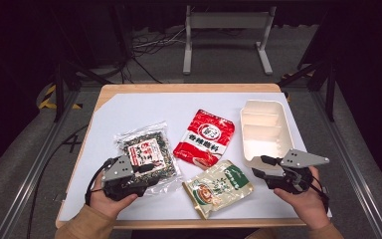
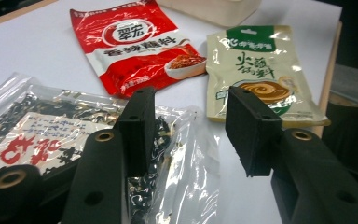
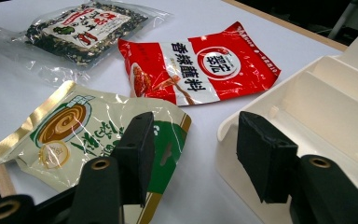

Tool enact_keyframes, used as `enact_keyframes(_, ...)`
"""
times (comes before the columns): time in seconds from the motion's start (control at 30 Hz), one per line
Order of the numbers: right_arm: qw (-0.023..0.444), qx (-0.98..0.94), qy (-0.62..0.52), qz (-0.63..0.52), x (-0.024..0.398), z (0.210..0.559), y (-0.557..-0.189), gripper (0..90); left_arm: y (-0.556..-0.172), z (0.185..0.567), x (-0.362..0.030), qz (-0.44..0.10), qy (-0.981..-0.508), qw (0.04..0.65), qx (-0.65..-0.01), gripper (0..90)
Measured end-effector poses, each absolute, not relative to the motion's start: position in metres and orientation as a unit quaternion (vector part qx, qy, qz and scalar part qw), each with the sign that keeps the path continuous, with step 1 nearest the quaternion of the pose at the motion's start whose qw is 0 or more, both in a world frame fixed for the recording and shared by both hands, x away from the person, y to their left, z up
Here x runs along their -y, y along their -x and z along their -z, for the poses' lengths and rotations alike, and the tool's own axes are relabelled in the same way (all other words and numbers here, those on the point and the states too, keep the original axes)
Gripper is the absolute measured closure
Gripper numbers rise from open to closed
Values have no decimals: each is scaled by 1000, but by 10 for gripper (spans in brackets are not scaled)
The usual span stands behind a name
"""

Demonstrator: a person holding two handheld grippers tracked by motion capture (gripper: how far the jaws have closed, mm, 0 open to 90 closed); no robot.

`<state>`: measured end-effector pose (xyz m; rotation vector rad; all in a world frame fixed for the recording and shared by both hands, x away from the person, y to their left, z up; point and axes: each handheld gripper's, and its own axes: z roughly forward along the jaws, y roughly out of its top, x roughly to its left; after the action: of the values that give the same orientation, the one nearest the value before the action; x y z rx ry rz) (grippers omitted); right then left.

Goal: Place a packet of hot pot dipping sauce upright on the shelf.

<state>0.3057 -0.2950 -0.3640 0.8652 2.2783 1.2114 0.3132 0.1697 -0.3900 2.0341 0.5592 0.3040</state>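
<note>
A clear bag of dark dried bits with a red-and-white label [image 1: 146, 152] [image 2: 37, 135] lies at the left of the white sheet. A red packet [image 1: 205, 138] [image 2: 135, 51] [image 3: 200, 65] lies in the middle. A beige-and-green packet [image 1: 220, 186] [image 2: 261, 70] [image 3: 88, 135] lies near the front edge. My left gripper [image 1: 148, 174] [image 2: 189, 100] is open, low over the clear bag's near right corner, with the bag's clear edge under the gap. My right gripper [image 1: 261, 167] [image 3: 196, 121] is open between the beige-and-green packet's corner and the white tray [image 1: 263, 130] [image 3: 326, 107].
The white tray has several compartments with nothing in them and sits at the right of the table [image 1: 129, 89]. Beyond the far edge are a metal stand [image 1: 226, 22] and cables on the floor. Bare white sheet lies at the back left.
</note>
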Motion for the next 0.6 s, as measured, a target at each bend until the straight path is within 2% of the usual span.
enact_keyframes(0.5,193,-829,-308,-424,293,362,-302,394,-312,390,-168,-127,-831,494,-224,422)
enact_keyframes(0.6,179,-839,-307,-413,289,363,-302,381,-312,390,-168,-125,-831,493,-226,416)
